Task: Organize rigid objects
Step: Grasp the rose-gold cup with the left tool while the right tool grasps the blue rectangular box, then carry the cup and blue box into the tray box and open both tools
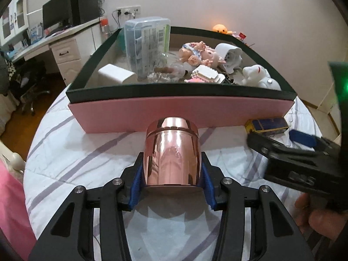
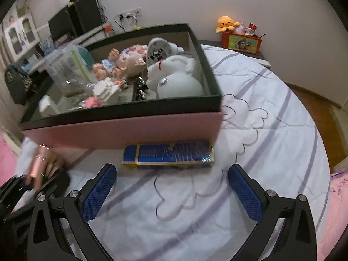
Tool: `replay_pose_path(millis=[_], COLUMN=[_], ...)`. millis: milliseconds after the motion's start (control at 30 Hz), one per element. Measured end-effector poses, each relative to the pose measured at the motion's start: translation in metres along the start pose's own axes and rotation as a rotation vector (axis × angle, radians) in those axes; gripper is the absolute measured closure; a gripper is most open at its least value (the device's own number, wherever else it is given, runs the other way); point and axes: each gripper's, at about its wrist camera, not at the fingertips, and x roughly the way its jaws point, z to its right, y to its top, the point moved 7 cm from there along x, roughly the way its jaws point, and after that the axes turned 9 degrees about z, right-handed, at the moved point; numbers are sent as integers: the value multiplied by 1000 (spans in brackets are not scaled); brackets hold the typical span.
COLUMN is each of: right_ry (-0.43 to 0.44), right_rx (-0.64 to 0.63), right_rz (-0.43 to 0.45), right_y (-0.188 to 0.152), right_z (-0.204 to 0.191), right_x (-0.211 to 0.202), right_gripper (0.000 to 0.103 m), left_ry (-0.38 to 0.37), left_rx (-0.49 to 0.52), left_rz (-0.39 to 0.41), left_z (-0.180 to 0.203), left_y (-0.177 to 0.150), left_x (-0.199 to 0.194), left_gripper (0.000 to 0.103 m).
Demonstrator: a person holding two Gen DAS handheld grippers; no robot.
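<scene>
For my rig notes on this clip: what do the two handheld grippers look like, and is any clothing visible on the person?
Both the left gripper and right gripper have black angular linkage arms with silver round bolts at the joints, and fingers faced with blue textured pads. In the left view, the right gripper's black body shows pale lettering and a green light. A bare hand shows; no sleeve visible.

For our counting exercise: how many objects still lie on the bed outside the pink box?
2. The rose-gold cup sits clamped in the left tongs; the blue packet lies against the pink box, ahead of the open right tongs. Others may be hidden.
</scene>
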Motion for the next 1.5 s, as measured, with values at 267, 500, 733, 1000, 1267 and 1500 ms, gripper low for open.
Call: replay_pose_path(millis=[267, 500, 733, 1000, 1267, 1500], right_ry=[-58, 10, 73, 145, 210, 228], right_rx=[-29, -23, -13, -13, -46, -62], right_rz=[20, 32, 24, 74, 191, 261], right_y=[5, 1, -18, -1, 67, 140], right_z=[-3, -1, -1, -13, -29, -37], right_x=[5, -10, -37, -67, -86, -74], right_gripper=[14, 20, 20, 20, 20, 20], left_ry=[-19, -40, -56, -78, -85, -91], left_rx=[-11, -29, -28, -44, -43, -38], left_rz=[11, 16, 10, 21, 156, 228], left_z=[0, -3, -5, -14, -28, -32], left_y=[0, 0, -4, 3, 79, 159], left_x=[0, -2, -12, -35, -58, -37], left_gripper=[55, 56, 56, 56, 56, 56])
